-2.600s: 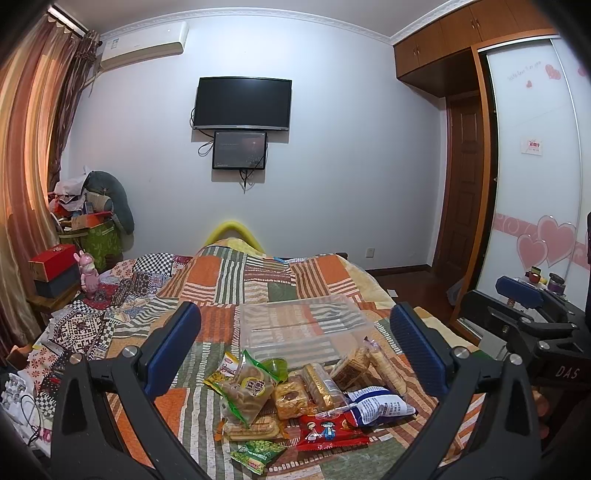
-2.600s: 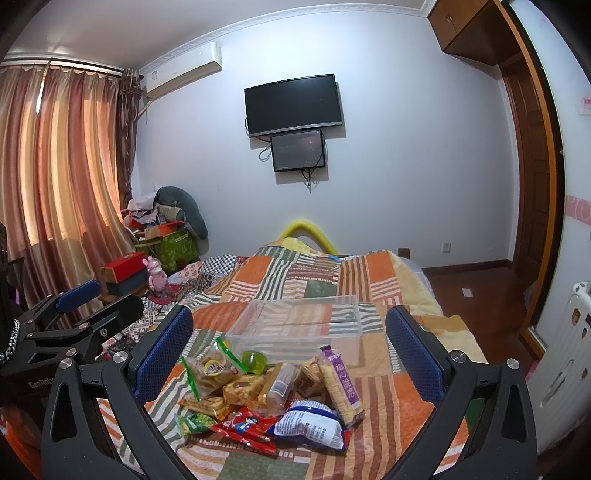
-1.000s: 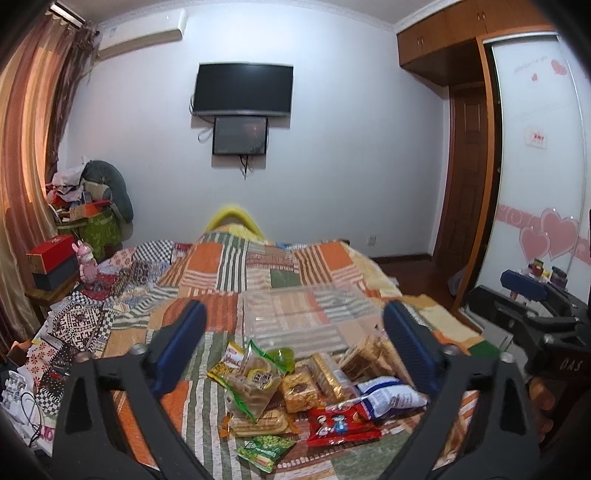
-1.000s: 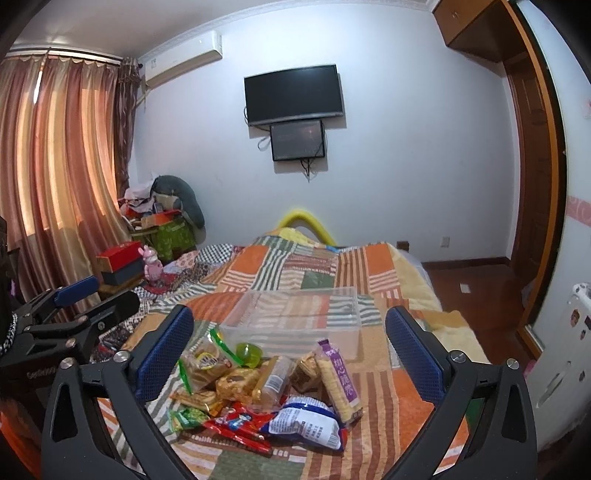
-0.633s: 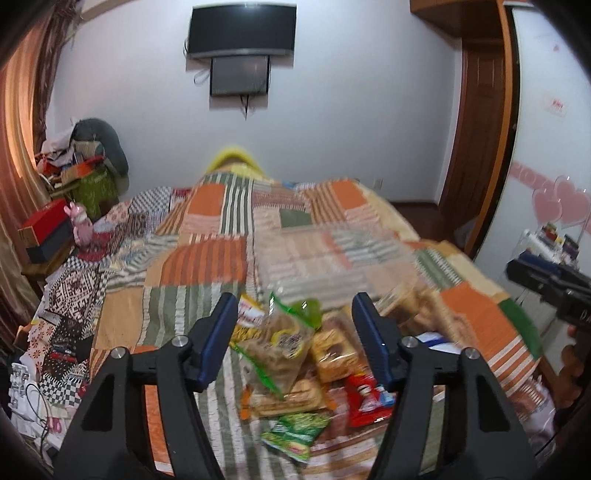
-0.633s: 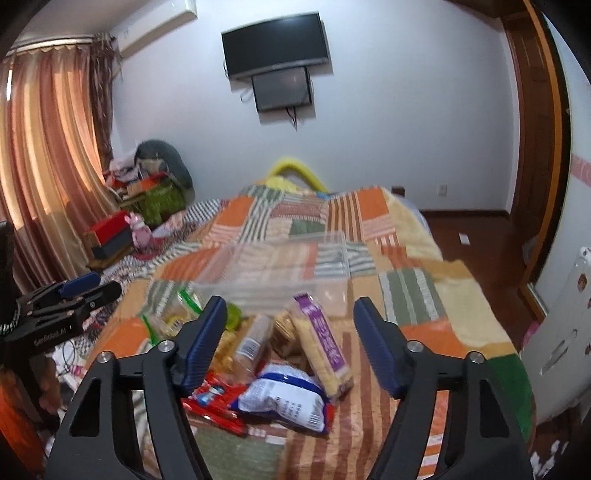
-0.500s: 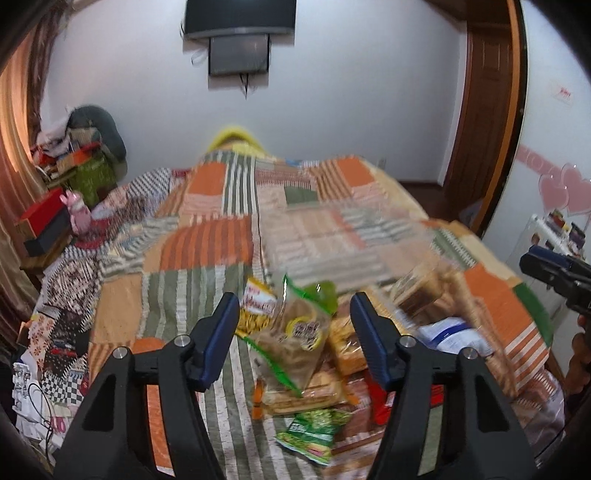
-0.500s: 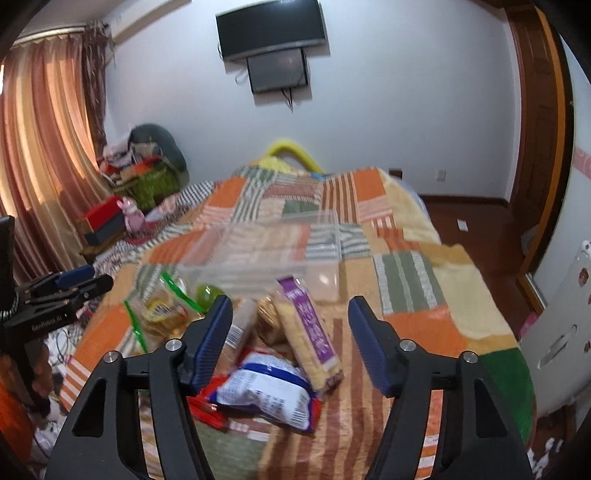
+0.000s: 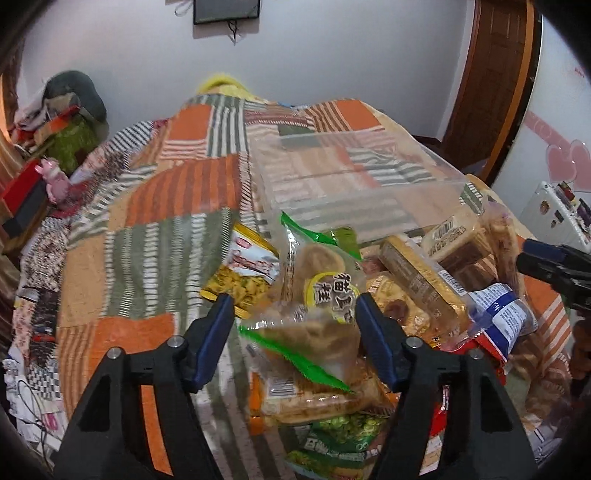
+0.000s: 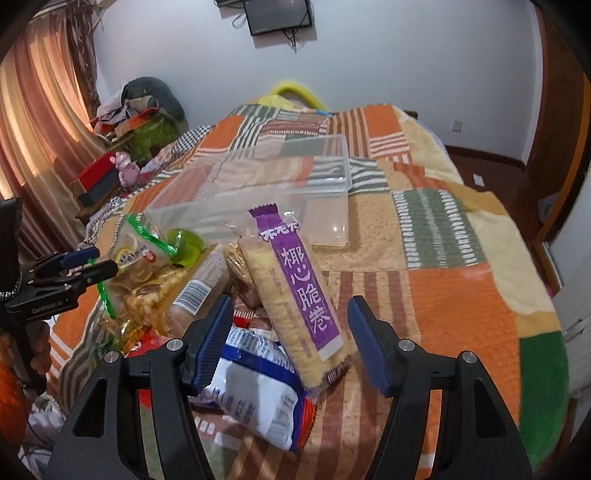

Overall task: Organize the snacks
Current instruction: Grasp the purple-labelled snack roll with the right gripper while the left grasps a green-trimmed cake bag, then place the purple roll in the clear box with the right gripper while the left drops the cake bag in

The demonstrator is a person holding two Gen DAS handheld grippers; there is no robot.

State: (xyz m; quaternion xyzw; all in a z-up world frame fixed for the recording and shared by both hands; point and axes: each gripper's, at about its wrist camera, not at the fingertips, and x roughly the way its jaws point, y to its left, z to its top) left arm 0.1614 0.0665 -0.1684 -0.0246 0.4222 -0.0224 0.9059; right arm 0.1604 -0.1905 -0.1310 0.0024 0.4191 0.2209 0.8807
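Note:
A pile of snack packs lies on the patchwork bed, in front of an empty clear plastic bin [image 9: 347,184] [image 10: 266,188]. My left gripper [image 9: 293,325] is open, its pads either side of a green-edged bag of round cakes [image 9: 317,295], not gripping it. My right gripper [image 10: 290,328] is open above a long purple-labelled wafer roll pack [image 10: 299,288] and a blue-and-white bag [image 10: 255,387]. A yellow snack bag [image 9: 243,273] lies at the pile's left. The left gripper also shows in the right wrist view [image 10: 79,266].
The patchwork quilt [image 10: 443,258] covers the bed. Clutter, a red box [image 9: 18,188] and a pink toy [image 9: 55,181] sit at the left bedside. A wooden door [image 9: 487,74] stands at the right, and a wall screen [image 10: 279,14] hangs behind.
Both grippers have dropped and moved forward toward the snack pile, and their jaws have narrowed from wide open. Nothing has been taken hold of.

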